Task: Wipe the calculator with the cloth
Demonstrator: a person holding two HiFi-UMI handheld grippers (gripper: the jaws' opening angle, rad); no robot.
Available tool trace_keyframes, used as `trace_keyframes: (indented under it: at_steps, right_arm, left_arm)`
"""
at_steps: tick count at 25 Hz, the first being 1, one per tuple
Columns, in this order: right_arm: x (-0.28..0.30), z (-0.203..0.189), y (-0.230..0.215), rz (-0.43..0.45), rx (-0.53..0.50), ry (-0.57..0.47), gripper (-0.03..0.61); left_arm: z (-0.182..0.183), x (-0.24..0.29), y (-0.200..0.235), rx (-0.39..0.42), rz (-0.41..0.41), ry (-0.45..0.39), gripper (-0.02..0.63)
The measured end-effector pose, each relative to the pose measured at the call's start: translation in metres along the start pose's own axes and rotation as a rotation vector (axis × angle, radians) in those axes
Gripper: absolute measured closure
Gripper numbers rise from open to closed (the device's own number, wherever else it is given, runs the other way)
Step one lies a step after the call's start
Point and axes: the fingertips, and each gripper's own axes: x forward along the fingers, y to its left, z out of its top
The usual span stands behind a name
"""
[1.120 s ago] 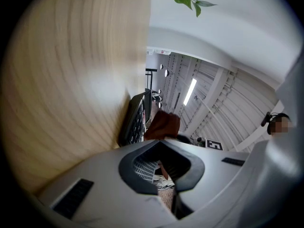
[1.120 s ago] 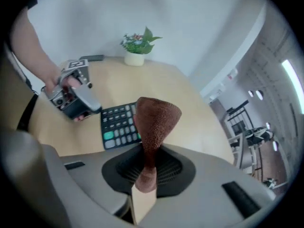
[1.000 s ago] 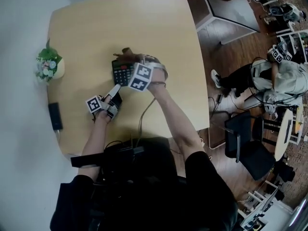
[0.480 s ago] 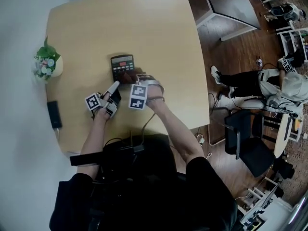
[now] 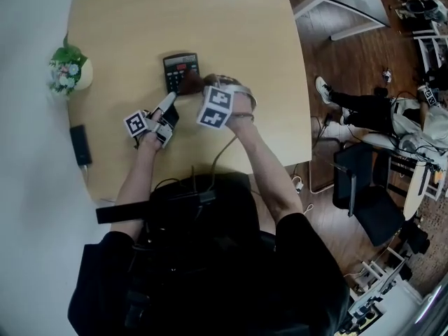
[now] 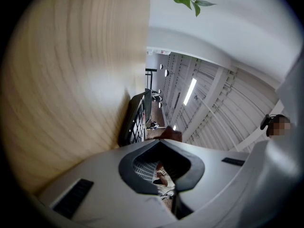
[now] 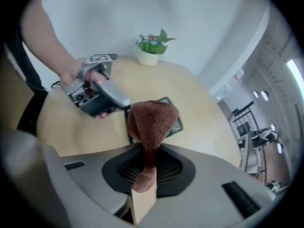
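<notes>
Calculator point(image 5: 180, 66) is sitting partly under the brown cloth point(image 7: 151, 120) the right gripper point(image 7: 145, 167) is clamping; left gripper point(image 5: 168, 103) is lying clenched, empty, alongside.

Soft, even light falls on the pale wooden table point(image 5: 231, 40), shadows on it faint. Both gripper views bend strongly, black-edged; a ceiling strip lamp point(image 6: 192, 90) glares.

No text or numbers readable, calculator point(image 5: 178, 68) keys and display too small to make out
</notes>
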Motion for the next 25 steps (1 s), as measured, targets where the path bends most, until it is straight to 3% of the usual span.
trace_keyframes:
  at_steps: [2, 4, 9, 15, 17, 20, 25]
  right_arm:
    - [-0.003, 0.016, -0.044, -0.165, -0.012, -0.016, 0.525]
    - [0.008, 0.029, -0.060, -0.235, -0.054, -0.020, 0.525]
    - [0.044, 0.019, 0.009, -0.065, -0.184, 0.051, 0.525]
    - [0.035, -0.015, 0.095, 0.119, -0.140, 0.066, 0.525]
    - [0.027, -0.025, 0.109, 0.192, -0.048, 0.044, 0.525]
    - [0.010, -0.032, 0.094, 0.269, 0.213, -0.044, 0.525]
    - [-0.002, -0.030, -0.021, 0.175, 0.754, -0.262, 0.525]
  left_arm:
    - [-0.001, -0.001, -0.001, -0.001, 0.000, -0.002, 0.604]
    - [-0.001, -0.001, -0.002, 0.001, 0.002, -0.003, 0.603]
    - [-0.005, 0.000, -0.004, -0.006, -0.004, -0.003, 0.604]
    - [-0.004, -0.002, -0.002, 0.011, 0.010, 0.003, 0.603]
    - [-0.007, -0.001, -0.002, 0.021, 0.007, 0.021, 0.606]
    - [-0.016, 0.003, -0.005, 0.067, 0.013, 0.063, 0.606]
    - [-0.018, 0.016, -0.001, 0.087, 0.014, 0.084, 0.606]
